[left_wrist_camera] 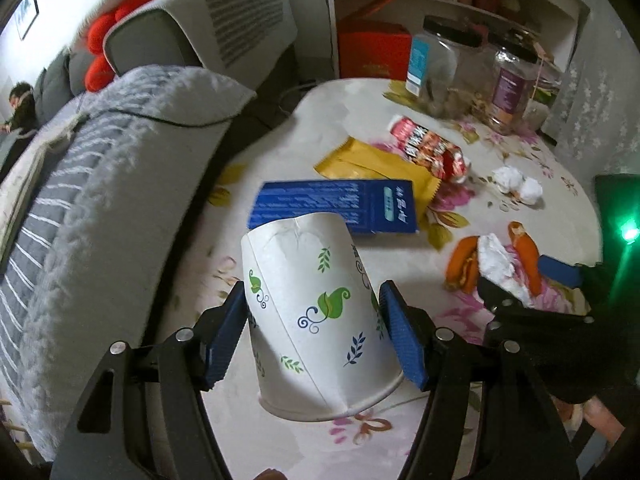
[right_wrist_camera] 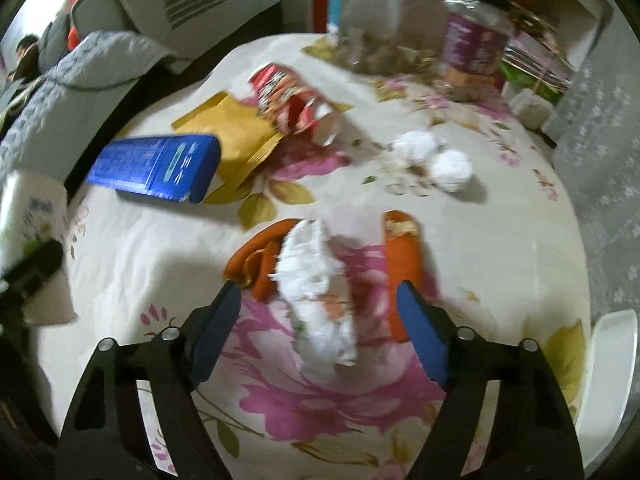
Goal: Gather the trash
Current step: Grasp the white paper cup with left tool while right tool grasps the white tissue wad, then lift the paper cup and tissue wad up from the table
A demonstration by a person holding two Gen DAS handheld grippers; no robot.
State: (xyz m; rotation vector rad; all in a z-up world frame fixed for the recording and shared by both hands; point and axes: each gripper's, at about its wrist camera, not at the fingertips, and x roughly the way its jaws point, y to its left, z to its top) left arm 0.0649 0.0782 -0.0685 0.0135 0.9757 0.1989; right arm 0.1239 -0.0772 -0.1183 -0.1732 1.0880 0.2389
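Left tool (left_wrist_camera: pixel 314 334) pinches the light, crushable paper cup (left_wrist_camera: pixel 316 316) mid-wall — right tool (right_wrist_camera: pixel 318 334) gapes around a soft tissue wad (right_wrist_camera: pixel 316 300), untouched.

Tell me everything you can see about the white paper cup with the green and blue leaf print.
The white paper cup with green and blue leaf print is held tilted between the blue pads of the left gripper, its rolled rim toward the camera and its closed base pointing away toward the flat blue box. A seam runs down its side; the wall near the base looks dented. It appears lifted above the floral tablecloth, touching only the pads.
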